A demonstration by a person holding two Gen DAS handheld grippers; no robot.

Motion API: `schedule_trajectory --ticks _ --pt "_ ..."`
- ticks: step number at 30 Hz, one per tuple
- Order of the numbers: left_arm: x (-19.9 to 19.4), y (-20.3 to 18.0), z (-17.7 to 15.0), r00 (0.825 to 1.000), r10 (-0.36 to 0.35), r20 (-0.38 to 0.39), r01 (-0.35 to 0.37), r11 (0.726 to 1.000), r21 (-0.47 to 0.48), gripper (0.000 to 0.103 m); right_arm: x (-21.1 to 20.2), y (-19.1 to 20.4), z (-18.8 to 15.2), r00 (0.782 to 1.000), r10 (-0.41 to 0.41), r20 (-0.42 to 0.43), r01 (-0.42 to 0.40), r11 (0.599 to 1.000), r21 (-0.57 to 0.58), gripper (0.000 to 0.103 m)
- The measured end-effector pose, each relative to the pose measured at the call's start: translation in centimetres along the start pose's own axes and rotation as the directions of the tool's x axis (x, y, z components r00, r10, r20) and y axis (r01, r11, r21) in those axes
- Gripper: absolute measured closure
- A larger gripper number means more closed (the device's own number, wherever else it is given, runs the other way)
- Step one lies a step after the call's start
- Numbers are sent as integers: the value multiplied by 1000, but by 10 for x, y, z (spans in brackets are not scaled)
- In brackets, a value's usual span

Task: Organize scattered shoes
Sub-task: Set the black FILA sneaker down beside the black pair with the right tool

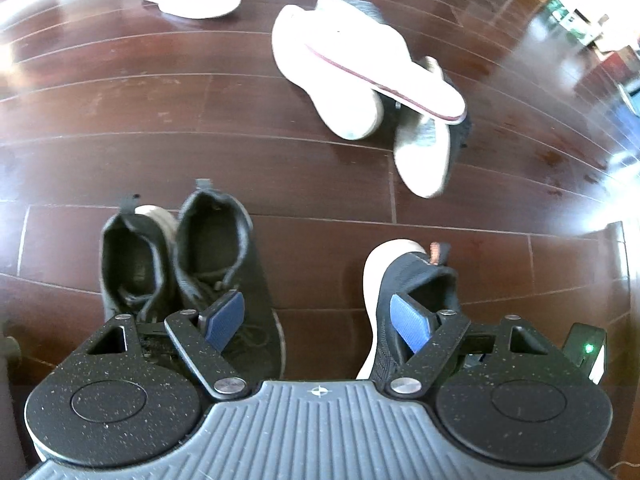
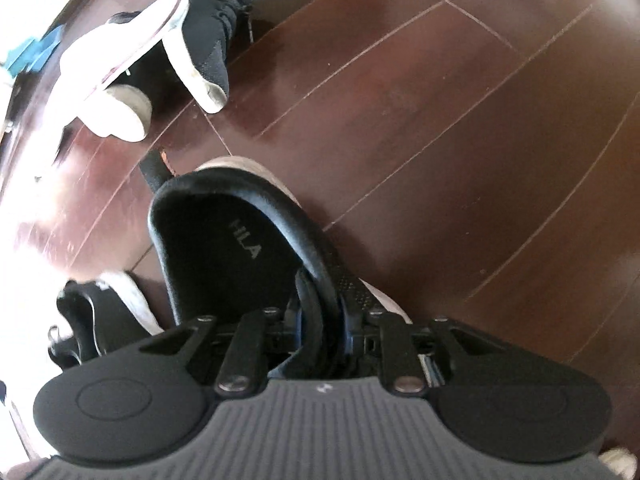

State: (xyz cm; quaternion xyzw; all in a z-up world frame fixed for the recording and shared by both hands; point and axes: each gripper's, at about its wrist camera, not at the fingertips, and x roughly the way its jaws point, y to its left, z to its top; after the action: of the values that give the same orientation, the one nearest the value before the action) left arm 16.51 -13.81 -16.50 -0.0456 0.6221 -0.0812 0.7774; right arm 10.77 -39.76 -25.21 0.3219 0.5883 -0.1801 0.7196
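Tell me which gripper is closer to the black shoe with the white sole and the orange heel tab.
Right. The right gripper is shut on the collar of that black shoe. The left gripper hangs open above the floor beside it, between it and the black pair.

Daylight pours in from off to the side, so the floor (image 1: 320,168) shines: a white glare patch far right of the left claw (image 1: 318,320), and a bigger blown-out smear up and left of the right claw (image 2: 320,320). Fisheye bends the planks hard toward the edges, corners go dark. Left view is fairly sharp; right view is softer, with the shoes (image 2: 160,52) up-left smeared. Claw bodies sit in shade.
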Motion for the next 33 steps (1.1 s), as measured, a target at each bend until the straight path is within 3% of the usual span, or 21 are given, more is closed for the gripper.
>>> schedule_trajectory --ticks 6,11,21,33 --pt "4 1 -3 1000 12 -21 -11 1000 22 18 30 19 11 1000 17 4 -17 999 42 82" --pt "3 5 0 1000 0 -17 0 1000 -5 18 30 16 21 999 33 31 -37 992 119 82" --pt "3 2 -1 1000 -13 -24 13 1000 -1 18 35 31 37 999 16 39 -16 1000 -3 82" --pt "5 5 0 999 -17 -29 17 1000 -18 18 43 31 38 1000 6 29 -6 1000 17 81"
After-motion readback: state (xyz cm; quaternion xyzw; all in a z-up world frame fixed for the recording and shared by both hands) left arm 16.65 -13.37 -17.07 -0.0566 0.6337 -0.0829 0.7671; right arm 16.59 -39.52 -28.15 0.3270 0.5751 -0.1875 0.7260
